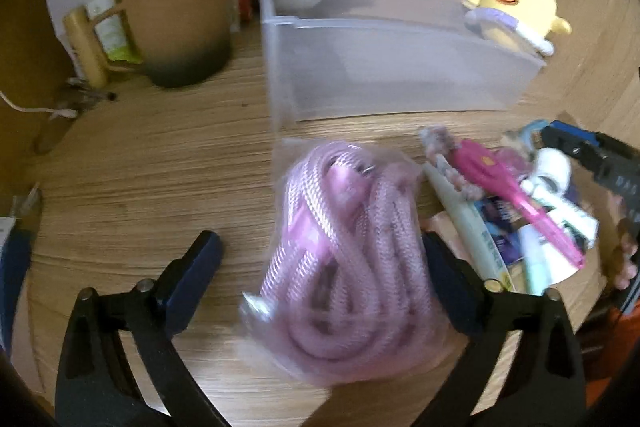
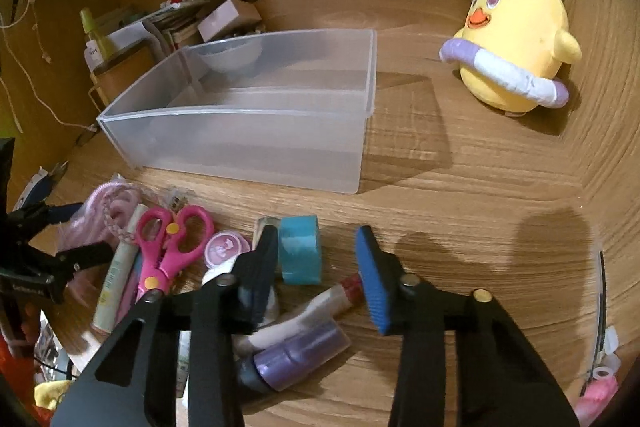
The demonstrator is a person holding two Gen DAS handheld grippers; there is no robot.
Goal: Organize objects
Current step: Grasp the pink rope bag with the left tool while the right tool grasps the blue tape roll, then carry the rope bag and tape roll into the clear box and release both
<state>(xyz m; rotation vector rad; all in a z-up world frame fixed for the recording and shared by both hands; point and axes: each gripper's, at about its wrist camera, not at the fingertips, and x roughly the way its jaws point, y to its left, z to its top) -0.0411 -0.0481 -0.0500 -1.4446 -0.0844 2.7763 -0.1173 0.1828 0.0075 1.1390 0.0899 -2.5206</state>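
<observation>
Lengthwise, the bagged pink rope (image 1: 344, 267) points away between the wide-apart left gripper (image 1: 320, 267) fingers.

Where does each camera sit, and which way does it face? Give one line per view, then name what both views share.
Left wrist: on the left hand-held gripper, tilted down at the bagged pink rope on the wooden desk; its own two fingers show, and the other gripper enters at right.
Right wrist: on the right hand-held gripper, tilted down at the blue tape roll and pink scissors; its own fingers show, the left gripper at the left edge.
Shared: clear plastic bin, yellow chick plush, scissors, rope.
</observation>
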